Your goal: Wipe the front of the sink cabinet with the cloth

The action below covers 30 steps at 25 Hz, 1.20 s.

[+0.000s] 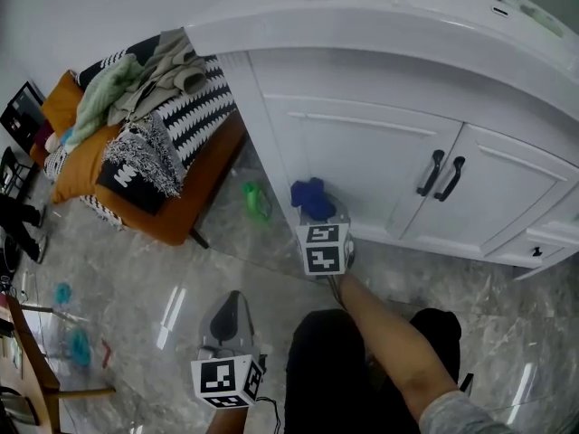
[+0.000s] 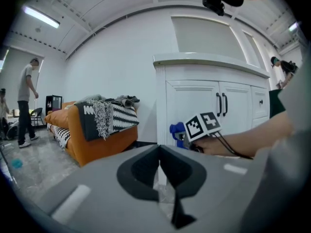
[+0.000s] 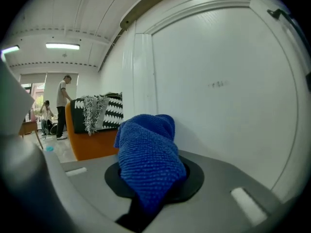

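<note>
The right hand-held gripper [image 3: 151, 191] pinches the bunched blue cloth [image 3: 148, 152] by the sink cabinet [image 1: 362, 156], near its left edge; the floor [image 1: 181, 269] alongside lies open. The left hand-held gripper [image 2: 159, 178] is closed, empty.

**Cloth at cabinet's L end, sofa further L**

White panelled sink cabinet [image 1: 362, 152] fills upper R of head view, w/ paired black bar handles [image 1: 441, 174] side by side R of centre. Right gripper [image 1: 318, 211], w/ blue knitted cloth [image 1: 312, 197] btwn its jaws, is just before cabinet front near L corner post; contact unclear. Left gripper [image 1: 231, 310] is lower L, well apart from cabinet, over grey marble-look floor [image 1: 181, 287]. Orange upholstered sofa [image 1: 172, 215] stands L of cabinet, w/ throws on it. Small green object [image 1: 256, 200] lies on floor btwn them.
</note>
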Each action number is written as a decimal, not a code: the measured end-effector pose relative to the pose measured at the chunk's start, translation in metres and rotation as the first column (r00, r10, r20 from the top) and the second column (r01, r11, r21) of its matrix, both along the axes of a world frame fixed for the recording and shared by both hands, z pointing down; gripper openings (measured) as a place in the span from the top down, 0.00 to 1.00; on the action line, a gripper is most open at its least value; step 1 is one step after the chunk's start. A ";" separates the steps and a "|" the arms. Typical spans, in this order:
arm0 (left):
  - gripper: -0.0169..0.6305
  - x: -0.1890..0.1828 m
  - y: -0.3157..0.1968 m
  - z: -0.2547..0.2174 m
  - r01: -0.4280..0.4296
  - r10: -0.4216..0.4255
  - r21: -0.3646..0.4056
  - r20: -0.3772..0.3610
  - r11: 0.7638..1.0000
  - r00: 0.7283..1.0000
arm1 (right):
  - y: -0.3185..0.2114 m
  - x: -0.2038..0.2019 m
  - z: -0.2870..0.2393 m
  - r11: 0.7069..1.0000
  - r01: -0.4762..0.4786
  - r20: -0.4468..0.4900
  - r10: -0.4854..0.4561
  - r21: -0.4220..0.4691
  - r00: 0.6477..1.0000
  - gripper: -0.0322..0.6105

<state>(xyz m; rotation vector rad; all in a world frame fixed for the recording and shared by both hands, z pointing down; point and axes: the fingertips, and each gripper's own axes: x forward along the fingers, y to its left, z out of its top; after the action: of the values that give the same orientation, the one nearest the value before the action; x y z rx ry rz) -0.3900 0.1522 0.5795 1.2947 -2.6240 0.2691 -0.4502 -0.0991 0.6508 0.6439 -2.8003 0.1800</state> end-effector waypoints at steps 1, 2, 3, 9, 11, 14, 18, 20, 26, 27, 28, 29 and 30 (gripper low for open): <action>0.96 0.001 -0.003 0.002 -0.009 0.009 -0.004 -0.006 1.000 1.000 | -0.001 0.006 0.007 1.000 -0.005 -0.016 0.005 -0.017 1.000 0.85; 0.96 0.003 -0.007 0.004 -0.025 0.025 -0.008 -0.016 1.000 1.000 | -0.002 0.014 0.015 0.999 -0.011 -0.034 0.010 -0.043 0.999 0.85; 0.96 0.006 -0.011 0.007 -0.041 0.041 -0.011 -0.024 0.999 0.999 | -0.001 0.023 0.021 0.998 -0.012 -0.049 0.009 -0.068 0.999 0.85; 0.96 0.025 -0.061 0.015 -0.141 0.141 0.004 -0.031 0.990 0.990 | 0.002 0.079 -0.001 0.990 0.129 -0.063 -0.125 0.050 0.990 0.85; 0.96 0.032 -0.080 0.016 -0.173 0.174 0.017 -0.031 0.985 0.984 | -0.008 0.110 -0.030 0.977 0.169 -0.025 -0.167 0.128 0.986 0.85; 0.96 0.054 -0.112 0.020 -0.249 0.251 0.047 -0.045 0.967 0.967 | -0.037 0.176 -0.070 0.973 0.165 0.059 -0.177 0.159 0.983 0.84; 0.96 0.086 -0.150 0.024 -0.366 0.369 0.070 -0.033 0.928 0.929 | -0.082 0.276 -0.114 0.980 0.060 0.106 -0.081 0.189 0.991 0.84; 0.96 0.097 -0.164 0.026 -0.398 0.400 0.065 -0.019 0.915 0.916 | -0.095 0.323 -0.127 0.980 0.006 0.102 -0.027 0.199 0.994 0.84; 0.96 0.127 -0.198 0.024 -0.463 0.466 0.076 -0.014 0.883 0.885 | -0.108 0.456 -0.134 0.968 -0.171 0.064 0.162 0.181 0.985 0.84; 0.96 0.131 -0.201 0.025 -0.469 0.472 0.076 -0.016 0.880 0.882 | -0.106 0.475 -0.135 0.965 -0.202 0.072 0.192 0.170 0.979 0.84; 0.96 0.135 -0.204 0.026 -0.475 0.477 0.074 -0.019 0.877 0.879 | -0.104 0.494 -0.137 0.960 -0.232 0.080 0.222 0.158 0.972 0.84; 0.96 0.138 -0.208 0.027 -0.479 0.482 0.072 -0.019 0.875 0.876 | -0.101 0.514 -0.139 0.954 -0.261 0.084 0.251 0.148 0.964 0.84; 0.96 0.142 -0.211 0.028 -0.485 0.487 0.069 -0.018 0.872 0.873 | -0.097 0.533 -0.141 0.948 -0.288 0.084 0.279 0.137 0.957 0.84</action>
<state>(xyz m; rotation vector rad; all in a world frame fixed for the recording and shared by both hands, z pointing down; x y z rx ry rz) -0.2483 -0.0588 0.6073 1.9531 -2.2481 0.2342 0.0830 -0.1962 0.5102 1.0959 -2.7869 0.0471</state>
